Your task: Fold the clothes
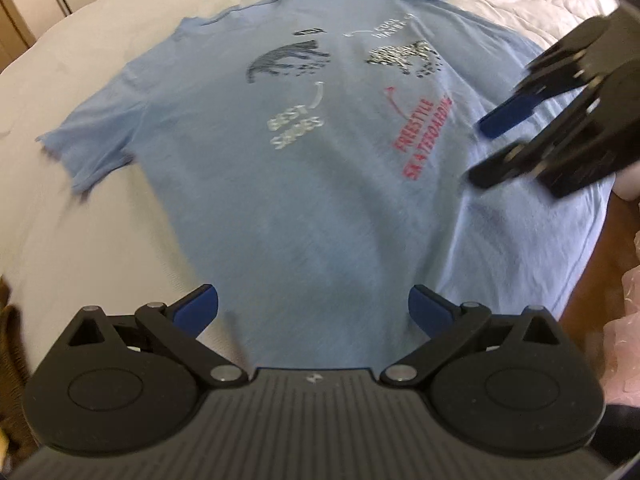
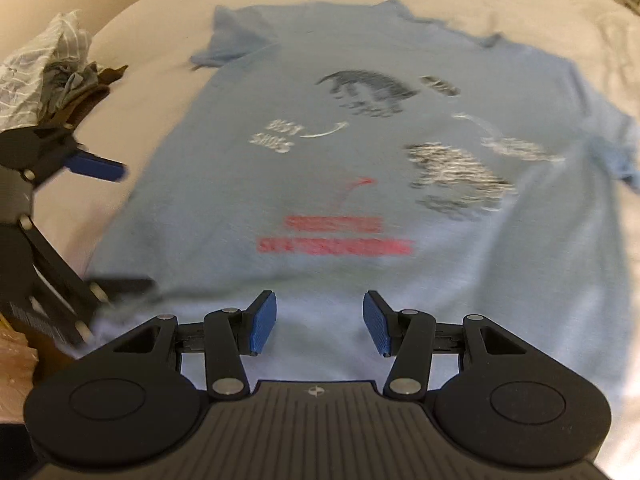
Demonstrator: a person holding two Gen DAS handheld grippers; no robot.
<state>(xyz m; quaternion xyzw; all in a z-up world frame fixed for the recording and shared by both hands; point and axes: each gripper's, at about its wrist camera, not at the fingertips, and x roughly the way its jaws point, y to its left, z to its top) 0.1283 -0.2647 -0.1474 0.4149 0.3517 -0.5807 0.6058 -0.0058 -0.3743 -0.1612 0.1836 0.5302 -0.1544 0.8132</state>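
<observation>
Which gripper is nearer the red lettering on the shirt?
Right. The right gripper hovers just beside the red lettering; the left gripper sits back near the shirt's hem.

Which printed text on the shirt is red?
The "FREESTYLE SKATEBOARDING" lettering on the blue T-shirt is red; "BEST SHOES" is white.
</observation>
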